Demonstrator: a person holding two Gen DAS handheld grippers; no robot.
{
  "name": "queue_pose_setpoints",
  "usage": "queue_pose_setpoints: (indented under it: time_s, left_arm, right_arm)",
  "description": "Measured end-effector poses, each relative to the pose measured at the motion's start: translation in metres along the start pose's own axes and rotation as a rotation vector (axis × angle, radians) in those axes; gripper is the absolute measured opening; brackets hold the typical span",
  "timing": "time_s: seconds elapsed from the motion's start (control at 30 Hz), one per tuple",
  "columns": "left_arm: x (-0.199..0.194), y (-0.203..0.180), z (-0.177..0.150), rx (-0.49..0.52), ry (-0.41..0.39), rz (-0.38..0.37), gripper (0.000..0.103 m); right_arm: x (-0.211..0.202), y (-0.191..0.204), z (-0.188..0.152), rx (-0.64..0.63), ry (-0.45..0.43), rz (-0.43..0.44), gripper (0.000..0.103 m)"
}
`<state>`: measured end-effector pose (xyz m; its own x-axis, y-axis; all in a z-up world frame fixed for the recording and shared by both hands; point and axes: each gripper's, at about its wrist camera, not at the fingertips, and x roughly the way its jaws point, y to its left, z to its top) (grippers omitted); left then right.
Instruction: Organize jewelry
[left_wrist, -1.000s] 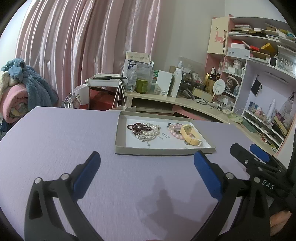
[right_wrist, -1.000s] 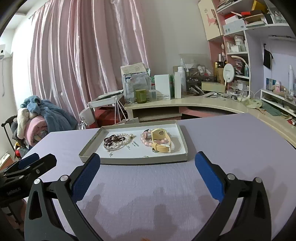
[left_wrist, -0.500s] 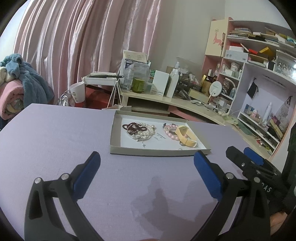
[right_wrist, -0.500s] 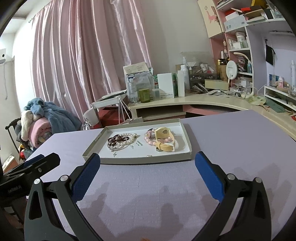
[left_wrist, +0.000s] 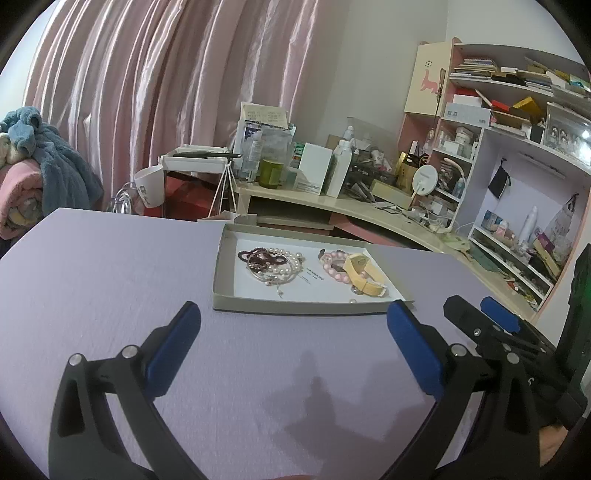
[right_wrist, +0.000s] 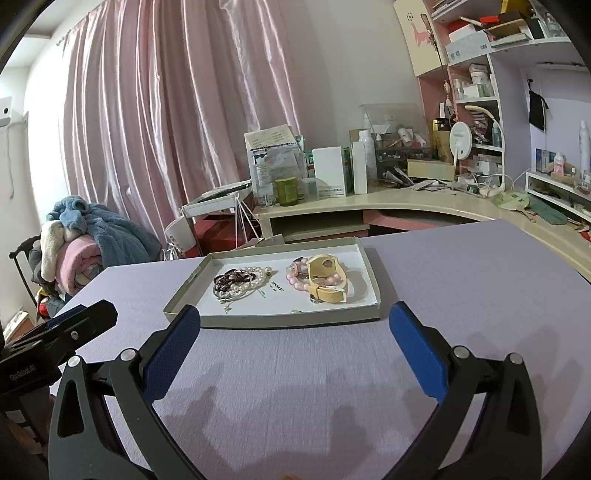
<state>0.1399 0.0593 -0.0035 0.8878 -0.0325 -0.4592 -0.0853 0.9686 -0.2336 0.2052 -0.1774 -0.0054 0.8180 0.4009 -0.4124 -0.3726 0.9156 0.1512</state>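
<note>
A shallow grey tray (left_wrist: 225, 273) (right_wrist: 184, 295) with a white floor lies on the lilac table. In it lie a pearl bracelet tangled with a dark red bead string (left_wrist: 271, 263) (right_wrist: 240, 280), a pink bead bracelet (left_wrist: 332, 264) (right_wrist: 295, 277), a yellow watch strap (left_wrist: 364, 275) (right_wrist: 327, 277) and small loose pieces at the front. My left gripper (left_wrist: 293, 349) is open and empty, short of the tray's front edge. My right gripper (right_wrist: 295, 349) is open and empty, also just short of the front edge.
The lilac table (left_wrist: 110, 266) stretches left and right of the tray. Behind it stand a cluttered beige desk (right_wrist: 369, 210), pink shelves (left_wrist: 517, 147), a pink curtain (right_wrist: 166, 129) and a pile of blankets (right_wrist: 77, 243). The right gripper shows at the left wrist view's right edge (left_wrist: 491, 332).
Both grippers have moved a little closer to the tray, which now looks larger. Both stay open and empty. The jewelry has not moved.
</note>
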Motion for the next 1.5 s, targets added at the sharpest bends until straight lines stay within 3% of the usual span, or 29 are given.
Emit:
queue_pose_setpoints:
  time_s: [1.5]
  left_arm:
    - [0.0028,0.0023,0.0051,0.02,-0.003,0.022,0.101]
  right_arm:
    - [-0.0013,-0.0004,0.0005,-0.004,-0.005,-0.003,0.102]
